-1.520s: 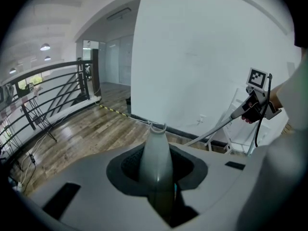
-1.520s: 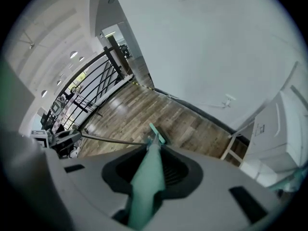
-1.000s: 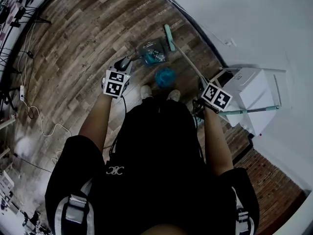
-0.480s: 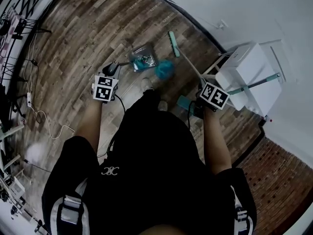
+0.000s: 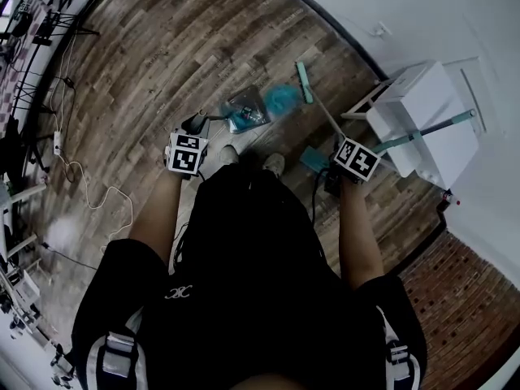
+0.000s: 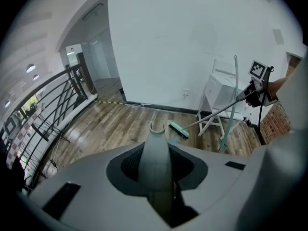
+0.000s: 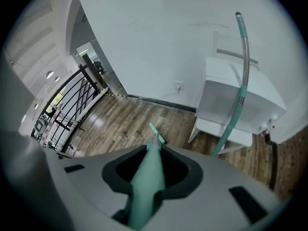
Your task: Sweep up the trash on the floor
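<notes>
Left gripper [image 5: 193,134] pinching the dustpan handle [image 6: 156,153], right gripper [image 5: 337,159] the broom handle [image 7: 147,177], we risk flicking the blue trash [image 5: 283,97] past the dustpan [image 5: 246,114] with a hard stroke.

White cabinet [image 5: 422,116] and wall [image 5: 406,6] block the right; floor [image 5: 138,71] opens left.

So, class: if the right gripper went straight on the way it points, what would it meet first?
Probably the broom head, then the wooden floor around it: the right gripper, shut on the broom handle, points along it. Depth is uncertain.
</notes>
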Demonstrator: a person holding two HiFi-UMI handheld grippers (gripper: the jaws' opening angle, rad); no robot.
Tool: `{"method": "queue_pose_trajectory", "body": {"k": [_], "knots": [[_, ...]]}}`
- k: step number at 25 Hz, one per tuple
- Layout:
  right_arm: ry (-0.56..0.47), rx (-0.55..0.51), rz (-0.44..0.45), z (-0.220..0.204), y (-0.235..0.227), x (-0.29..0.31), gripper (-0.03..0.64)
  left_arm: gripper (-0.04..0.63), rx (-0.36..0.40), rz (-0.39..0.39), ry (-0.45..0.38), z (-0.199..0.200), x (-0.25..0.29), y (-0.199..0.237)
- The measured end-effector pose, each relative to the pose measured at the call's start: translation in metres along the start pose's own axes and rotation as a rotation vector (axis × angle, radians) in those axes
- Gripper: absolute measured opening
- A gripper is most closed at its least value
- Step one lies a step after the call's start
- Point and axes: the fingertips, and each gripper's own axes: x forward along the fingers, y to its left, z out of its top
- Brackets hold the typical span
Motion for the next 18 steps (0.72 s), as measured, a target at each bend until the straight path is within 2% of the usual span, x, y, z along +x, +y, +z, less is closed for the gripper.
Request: {"method": "queue_pose_trajectory", "body": {"k": [3,8,12,18], "knots": [[0.003,-0.035,-0.034,-0.004,-0.003,0.011,0.101,0.097,-0.042,-0.008,0.026,-0.013,0.01,-0.005],[0.02,-0.078,-0.078,-0.011,-0.002,0.048,0.101,0.097,-0.007,-0.037,0.039,-0.023,0.036,-0.021],[0.077,-0.174,-0.113,-0.031,0.01,0.077,0.101,0.097,-0.023,-0.053,0.052,-0.03,0.057,-0.036],[0.172,-0.352,-0.042,-0.088,0.053,0.074,0.101,0.097,-0.077,-0.047,0.05,-0.043,0.06,-0.04]]}}
